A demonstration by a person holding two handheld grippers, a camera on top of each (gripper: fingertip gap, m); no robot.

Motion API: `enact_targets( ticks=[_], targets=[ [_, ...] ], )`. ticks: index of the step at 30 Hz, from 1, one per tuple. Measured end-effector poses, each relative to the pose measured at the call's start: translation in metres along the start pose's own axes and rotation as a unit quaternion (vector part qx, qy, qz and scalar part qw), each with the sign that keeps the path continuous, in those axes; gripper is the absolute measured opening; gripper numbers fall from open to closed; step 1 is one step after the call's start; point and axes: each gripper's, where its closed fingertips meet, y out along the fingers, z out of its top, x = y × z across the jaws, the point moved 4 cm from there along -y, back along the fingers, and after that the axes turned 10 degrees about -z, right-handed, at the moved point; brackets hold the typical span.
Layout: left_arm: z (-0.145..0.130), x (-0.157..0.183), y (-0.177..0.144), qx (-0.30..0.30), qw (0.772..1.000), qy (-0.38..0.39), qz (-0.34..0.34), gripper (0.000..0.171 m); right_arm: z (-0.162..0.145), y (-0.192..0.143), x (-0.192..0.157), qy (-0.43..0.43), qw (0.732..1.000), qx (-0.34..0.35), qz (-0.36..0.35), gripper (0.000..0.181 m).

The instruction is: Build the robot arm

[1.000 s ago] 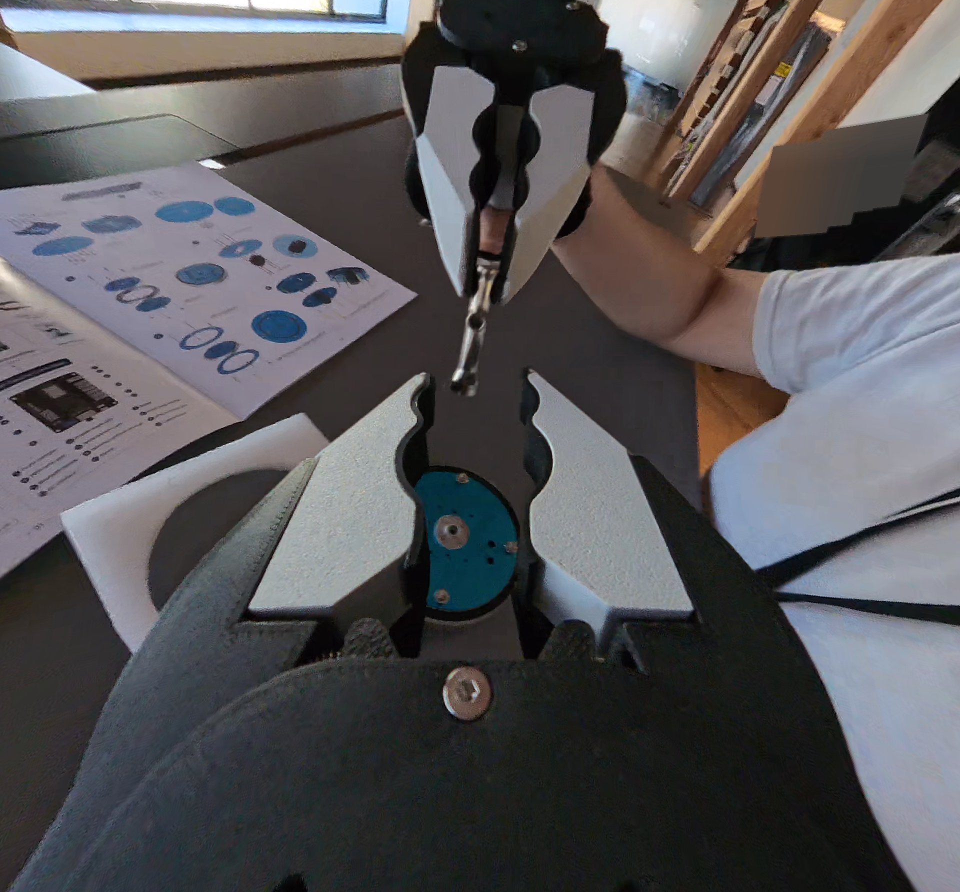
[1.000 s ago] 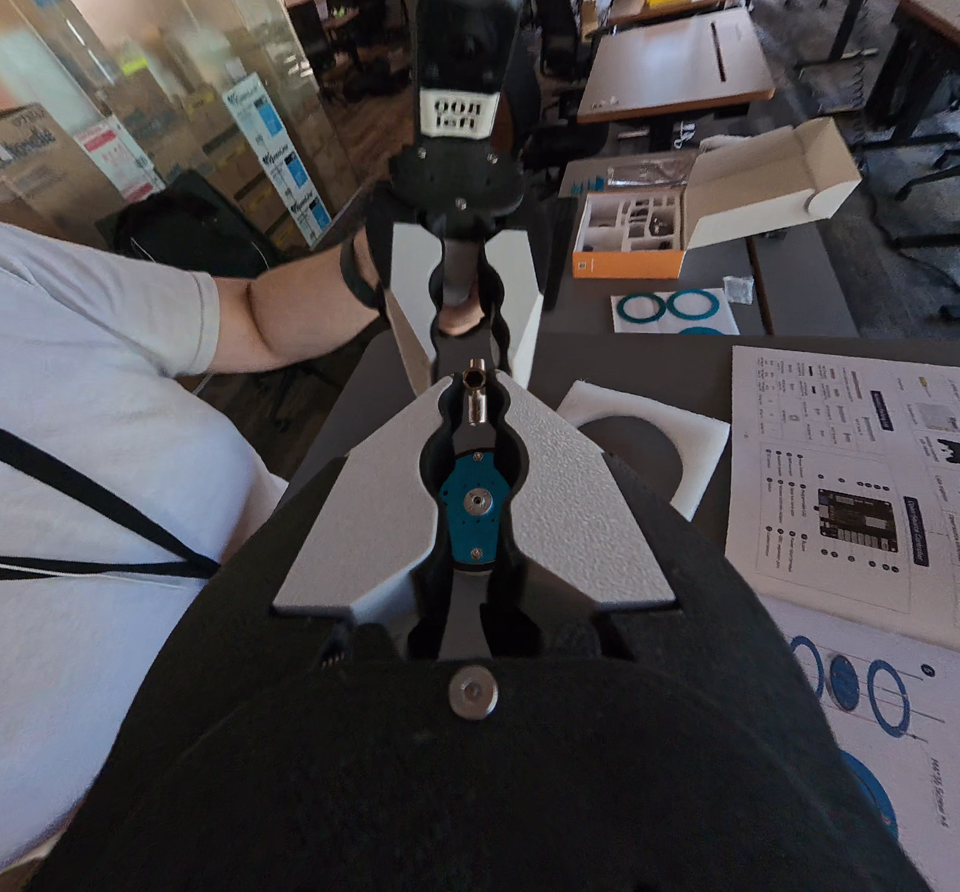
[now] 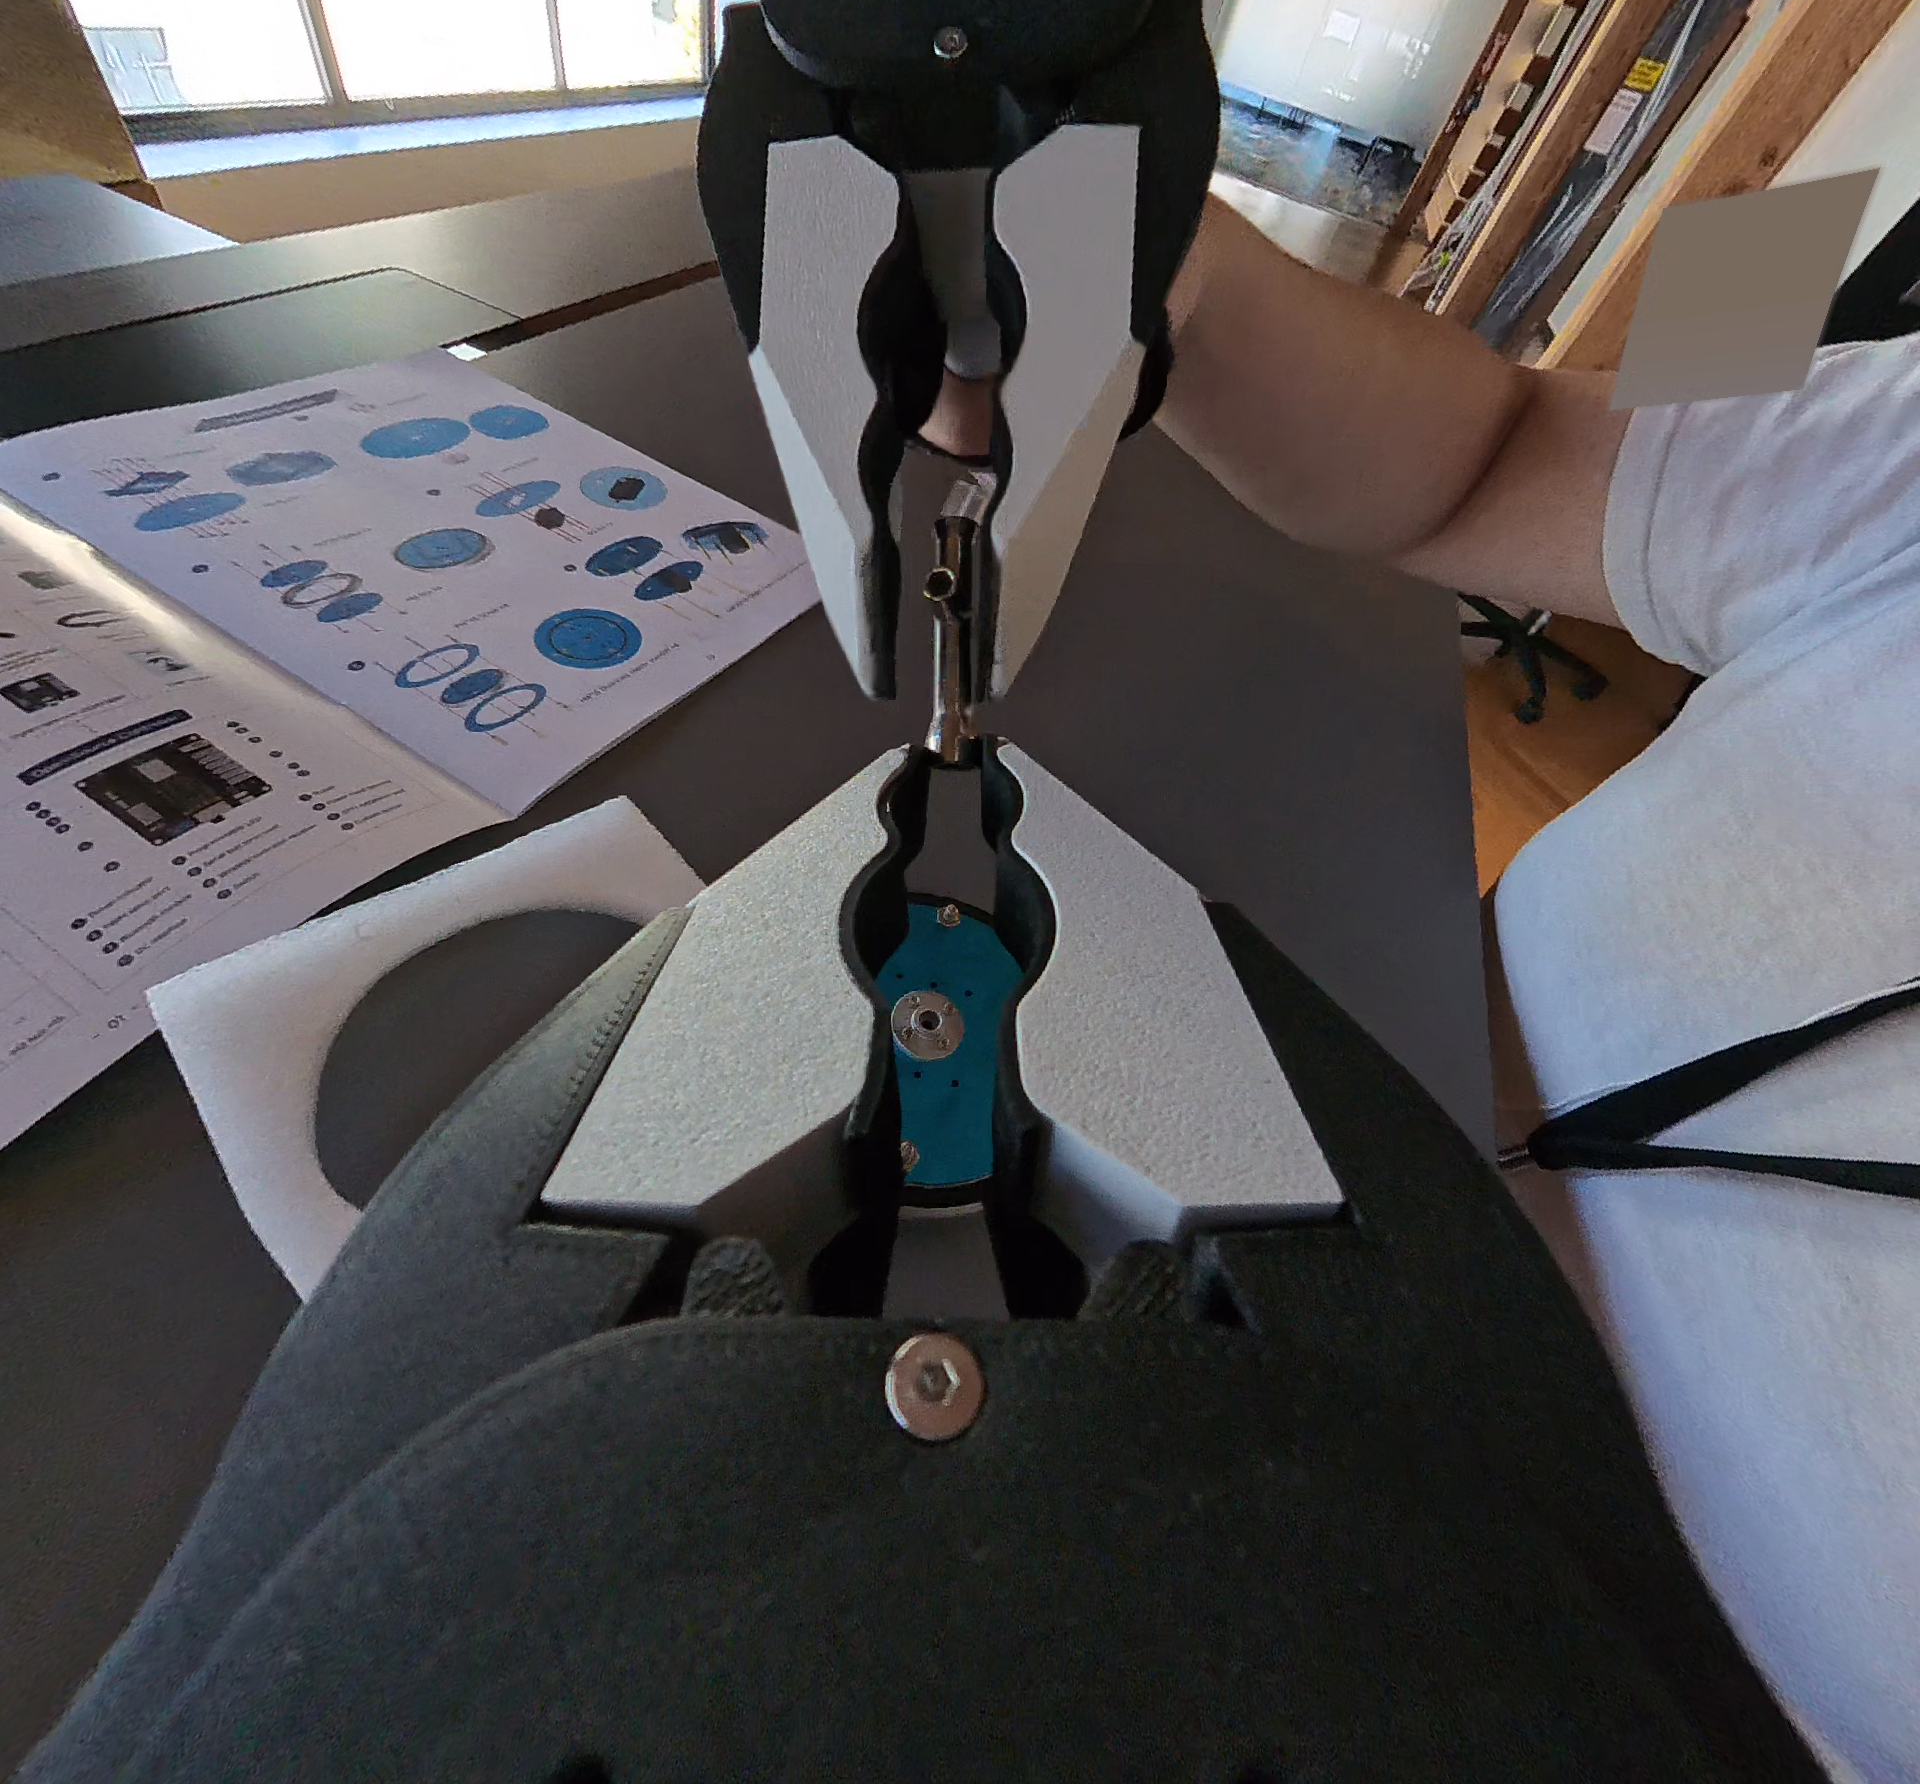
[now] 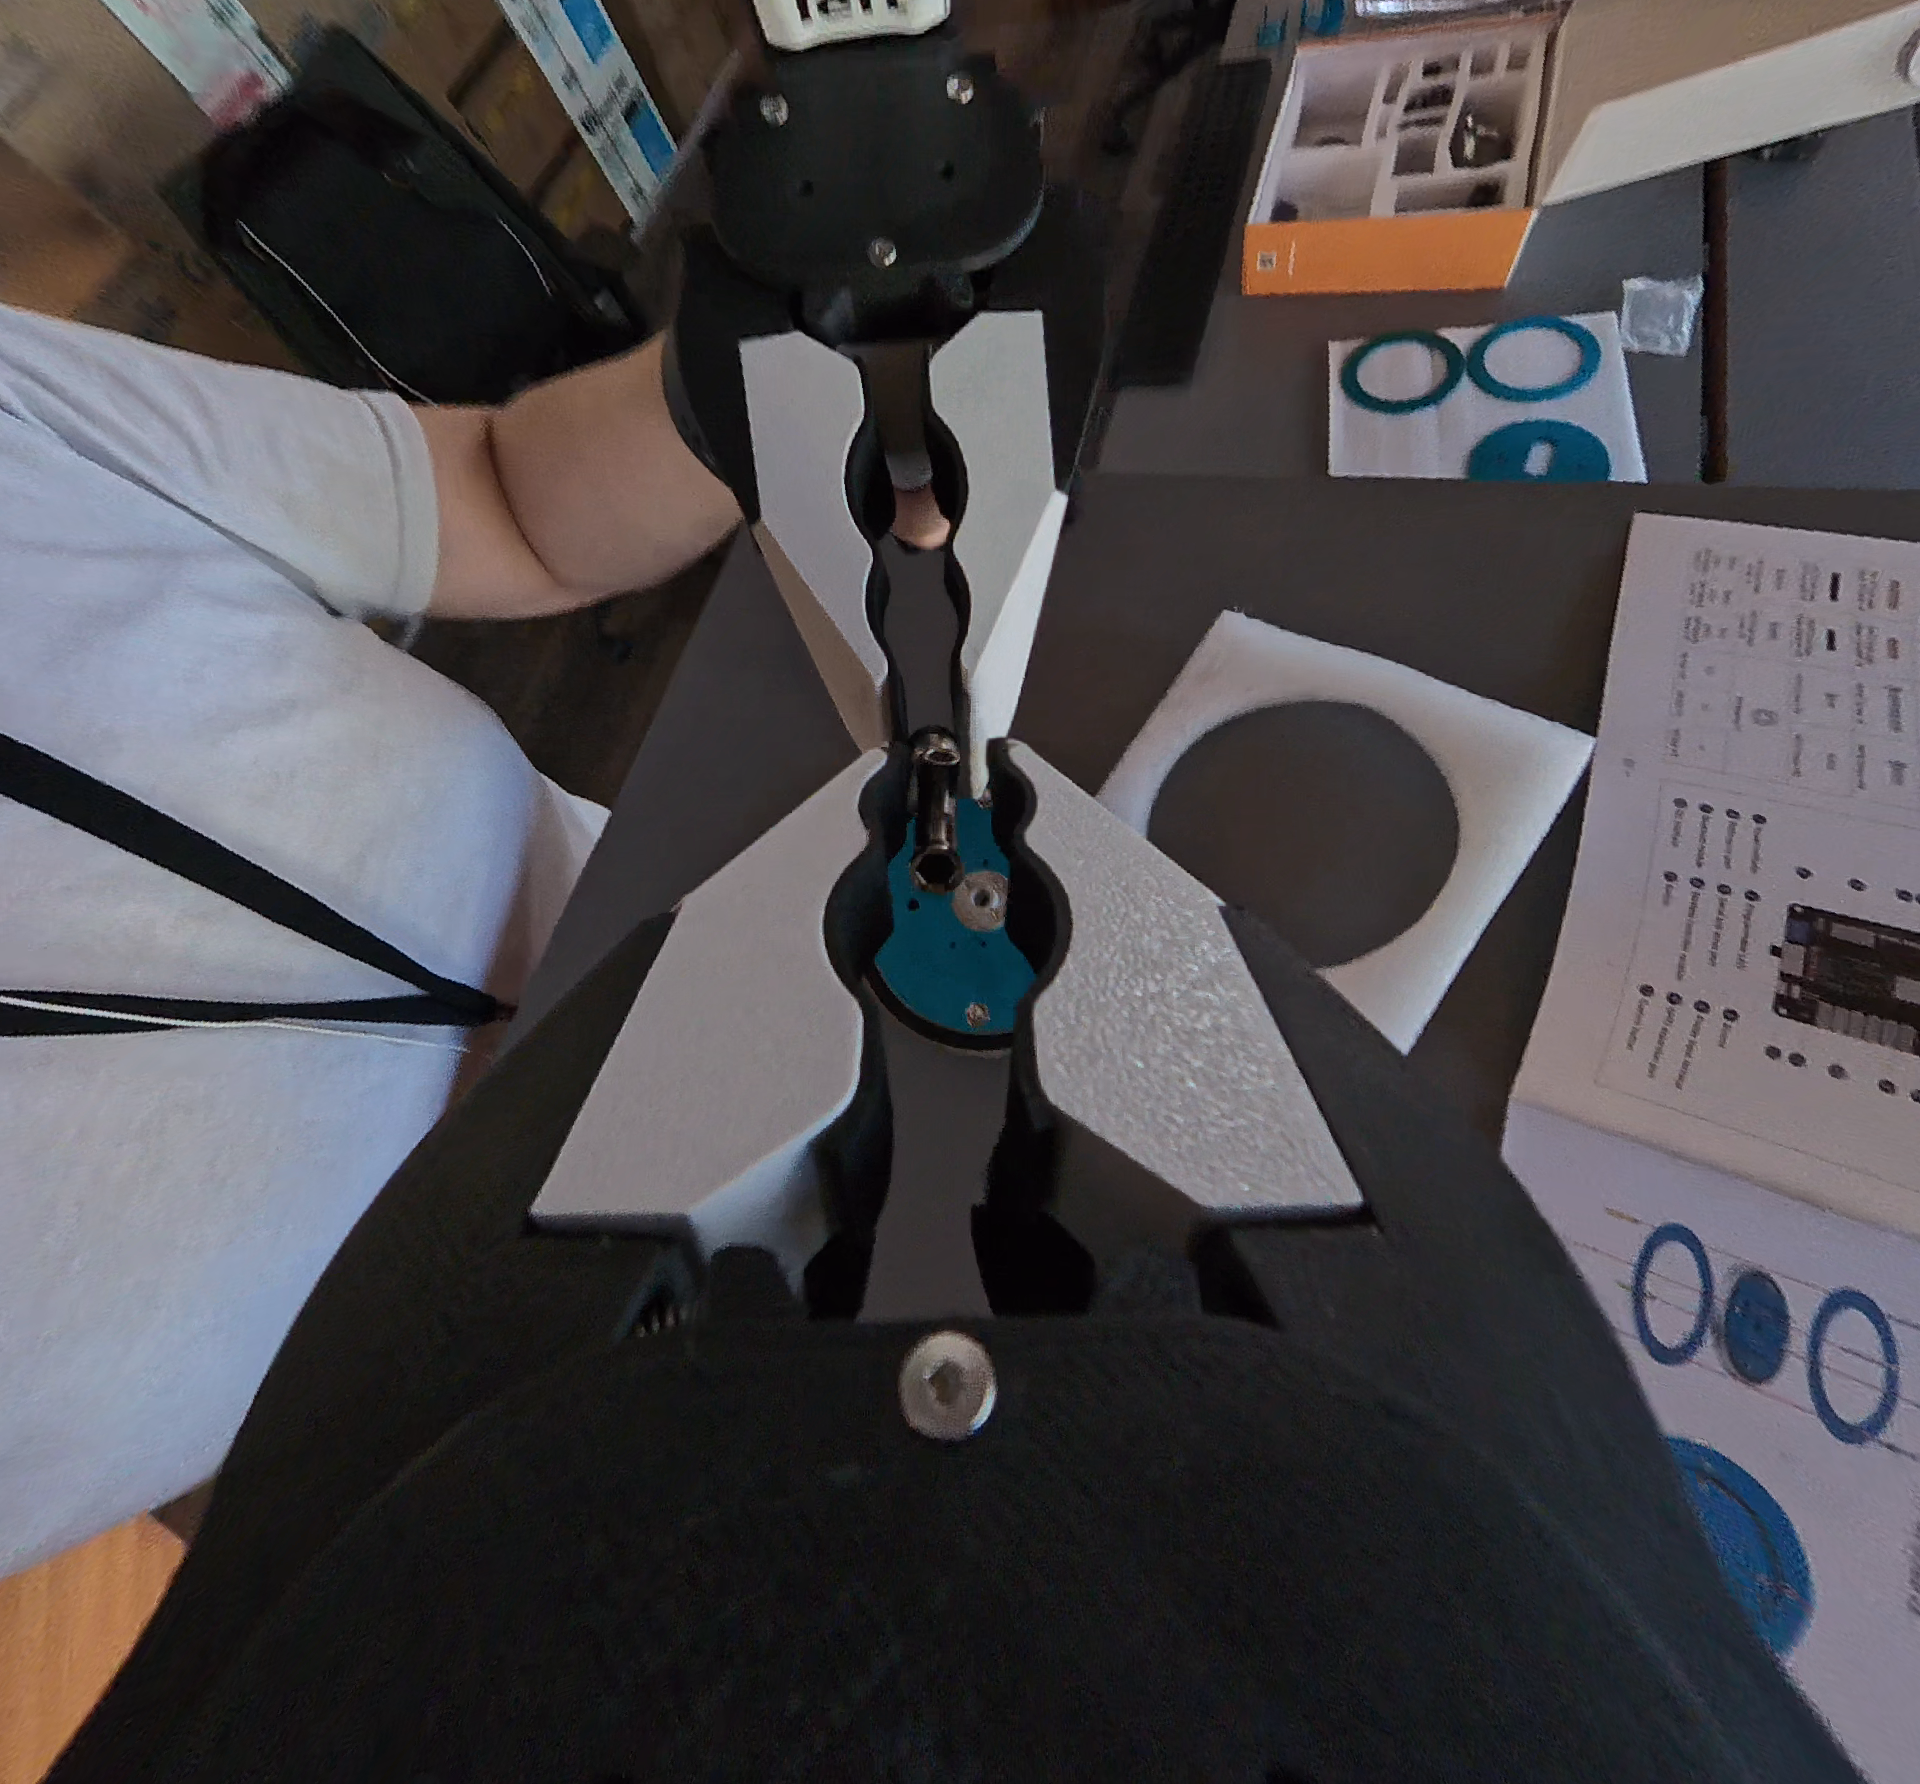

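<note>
Gripping metal tool [image 3: 954, 612] | right gripper [image 3: 940, 695] | tip meeting left gripper [image 3: 948, 760]

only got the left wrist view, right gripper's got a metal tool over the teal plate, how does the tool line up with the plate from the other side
Observer: In the right wrist view the metal tool overlaps the teal plate beside its silver hub, on the person's side, not on it.
Operator: any more teal parts around
Observer: Yes, two teal rings and a teal disc lie on a white sheet on the far table.
Operator: anything else back there
Observer: An open orange and white box with compartments stands behind that sheet.
</note>
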Motion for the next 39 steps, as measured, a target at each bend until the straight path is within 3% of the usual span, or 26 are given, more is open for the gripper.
enact_targets(
  ticks=[5,7,11,19,31,33,35,36,39],
  targets=[
    [-0.001,-0.003,-0.007,0.032,0.999,-0.01,0.004,0.009,0.0,0.0,0.005,0.023,0.999,0.037,0.004,0.021],
    [-0.002,-0.004,-0.008,0.042,0.999,-0.014,0.005,0.009,-0.001,0.0,0.005,0.033,0.998,0.055,0.013,0.008],
    [-0.004,-0.005,-0.008,0.053,0.998,-0.025,0.0,0.009,-0.007,0.006,0.008,0.061,0.995,0.07,0.028,0.013],
    [-0.001,-0.006,-0.013,0.074,0.997,-0.019,0.004,0.009,-0.004,0.008,0.006,0.062,0.993,0.091,0.039,0.006],
    [-0.008,-0.001,-0.013,0.07,0.997,0.004,0.027,0.01,-0.003,0.014,0.003,0.05,0.997,0.051,0.042,0.006],
    [-0.013,-0.006,-0.019,0.051,0.996,-0.003,0.07,0.032,-0.014,0.014,0.01,0.004,1.0,0.004,0.006,0.006],
    [-0.025,-0.019,-0.033,-0.016,0.984,0.019,0.175,0.031,-0.026,0.013,0.018,-0.056,0.997,-0.033,-0.048,0.006],
    [-0.029,-0.029,-0.046,-0.059,0.966,0.041,0.25,0.03,-0.028,0.012,0.019,-0.074,0.995,-0.033,-0.062,0.006],
    [-0.033,-0.048,-0.086,-0.169,0.879,0.076,0.439,0.028,-0.026,0.006,0.022,-0.072,0.994,0.014,-0.079,0.006]
  ],
)
